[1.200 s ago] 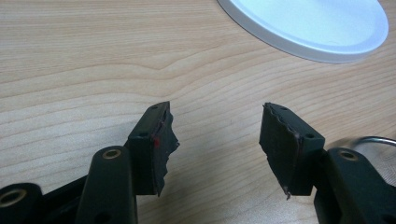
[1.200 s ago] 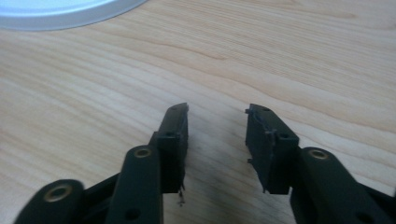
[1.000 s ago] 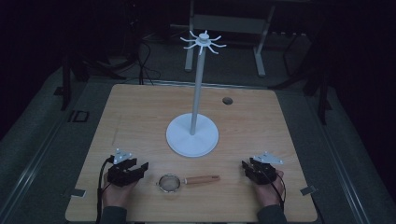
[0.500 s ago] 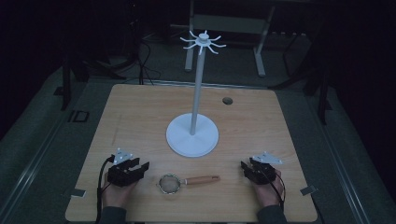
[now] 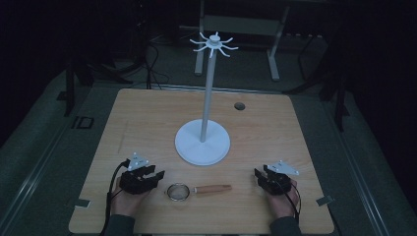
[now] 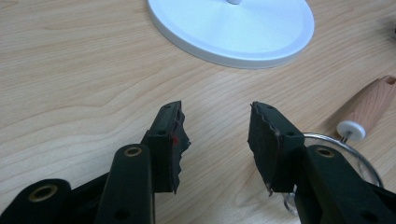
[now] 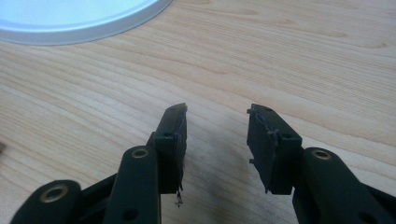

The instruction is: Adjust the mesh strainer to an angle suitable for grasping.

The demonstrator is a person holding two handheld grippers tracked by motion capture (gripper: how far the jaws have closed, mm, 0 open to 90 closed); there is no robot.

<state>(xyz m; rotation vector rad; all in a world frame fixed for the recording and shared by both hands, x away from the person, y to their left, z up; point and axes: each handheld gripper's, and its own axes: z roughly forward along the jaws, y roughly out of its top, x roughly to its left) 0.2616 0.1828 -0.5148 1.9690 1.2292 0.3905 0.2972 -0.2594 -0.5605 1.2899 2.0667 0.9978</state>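
A small metal strainer (image 5: 177, 191) with a wooden handle (image 5: 212, 189) lies near the table's front edge, between my two grippers. My left gripper (image 5: 153, 173) sits just left of it, held in a hand. Its jaws have just been closing, and they stand apart with nothing between them (image 6: 215, 126). In the left gripper view the strainer's rim (image 6: 357, 156) curves behind the right jaw and the handle (image 6: 373, 100) runs off to the right. My right gripper (image 5: 261, 172) rests at the front right, open over bare wood (image 7: 215, 116).
A tall white stand (image 5: 208, 93) with hooked arms at its top rises from a round base (image 5: 202, 143) at the table's middle. The base also shows ahead of both grippers (image 6: 233, 28) (image 7: 70, 18). A dark round hole (image 5: 239, 105) sits at the far right.
My left gripper has lifted slightly off the table and shifted a little toward the strainer. The right gripper and the strainer have kept still.
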